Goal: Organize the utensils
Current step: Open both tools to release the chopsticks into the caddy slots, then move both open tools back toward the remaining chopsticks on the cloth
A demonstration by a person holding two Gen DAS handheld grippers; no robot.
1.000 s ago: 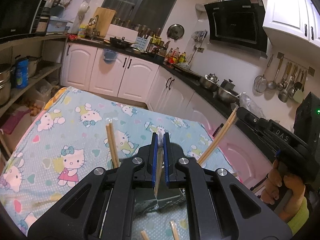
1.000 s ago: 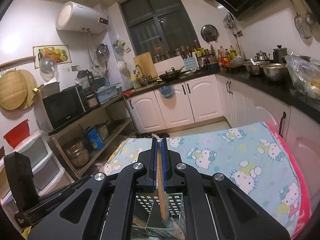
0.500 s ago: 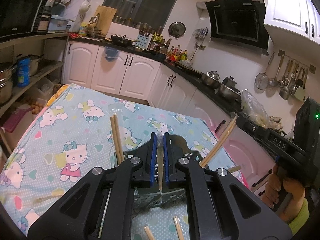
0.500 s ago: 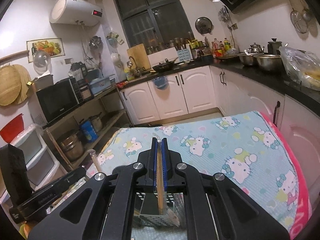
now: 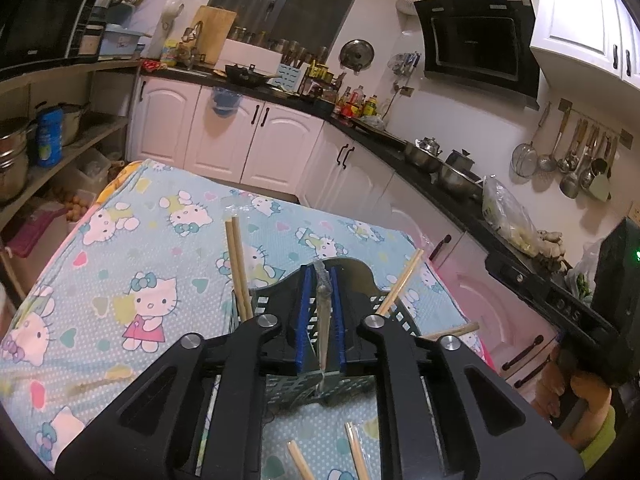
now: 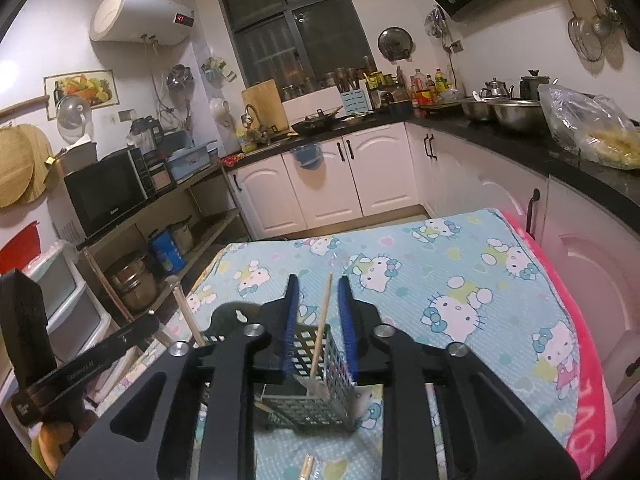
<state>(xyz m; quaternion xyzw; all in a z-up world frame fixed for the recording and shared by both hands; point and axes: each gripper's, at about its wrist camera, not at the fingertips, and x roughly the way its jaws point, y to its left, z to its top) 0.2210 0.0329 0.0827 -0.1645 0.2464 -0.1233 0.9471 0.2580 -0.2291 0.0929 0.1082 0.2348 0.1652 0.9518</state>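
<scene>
A grey-green perforated utensil caddy [image 5: 296, 384] stands on the Hello Kitty tablecloth [image 5: 132, 264]; it also shows in the right wrist view [image 6: 320, 392]. My left gripper [image 5: 322, 316] is shut on a plastic-wrapped pair of chopsticks [image 5: 323, 320], held over the caddy. My right gripper [image 6: 318, 312] is open above the caddy; a wrapped chopstick pair [image 6: 321, 324] stands free in the caddy between its jaws. Two bare chopsticks [image 5: 238, 268] stand in the caddy's left part, another chopstick [image 5: 400, 280] leans at its right.
Loose chopsticks [image 5: 356, 452] lie on the cloth near the front edge. White cabinets [image 5: 256, 140] and a black counter [image 5: 440, 184] with pots run behind and to the right. Shelves [image 6: 132, 236] with a microwave stand to the left.
My right gripper has opened and let go of its wrapped chopsticks, which now stand in the caddy. My left gripper has lowered its wrapped chopsticks toward the caddy.
</scene>
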